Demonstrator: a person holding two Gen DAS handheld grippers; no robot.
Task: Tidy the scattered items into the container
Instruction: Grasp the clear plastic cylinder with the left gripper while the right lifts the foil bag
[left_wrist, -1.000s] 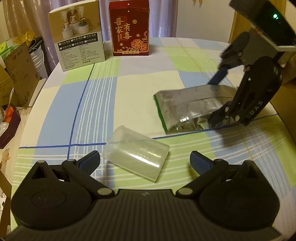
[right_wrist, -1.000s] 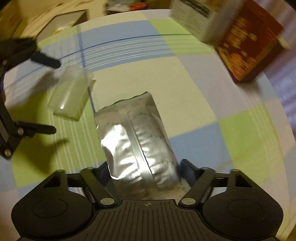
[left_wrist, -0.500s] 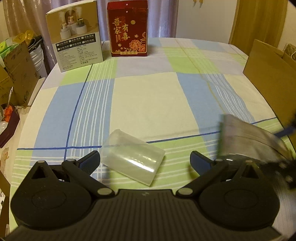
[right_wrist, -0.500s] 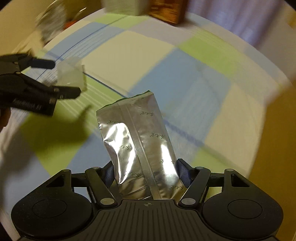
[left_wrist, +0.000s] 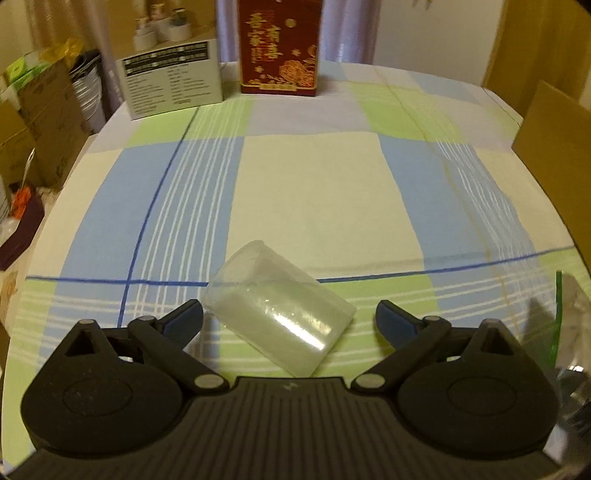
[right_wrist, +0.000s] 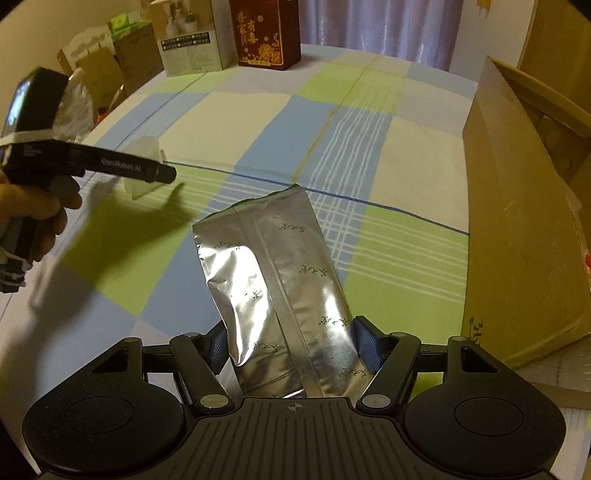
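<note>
Your right gripper (right_wrist: 291, 341) is clamped on the lower end of the silver foil pouch (right_wrist: 273, 273), which stands up out of the jaws, lifted clear of the checked tablecloth (right_wrist: 258, 122). The grip is low on a limp bag, so a quick swing could fold it or let it slide out through the blue pads. The cardboard box (right_wrist: 517, 229) stands at the table's right edge, and its near wall rises high beside you; carry too low and the pouch will likely snag on that rim.

Your left gripper (left_wrist: 290, 317) is spread wide around the translucent plastic cup (left_wrist: 280, 314), which lies on its side near the table's front edge, skewed across the jaws. It's round, glossy and thin-walled, so a squeeze off centre may squirt it away or roll it toward the edge.

The pouch is creased, mirror-bright, with a centre seam and small printed marks.
</note>
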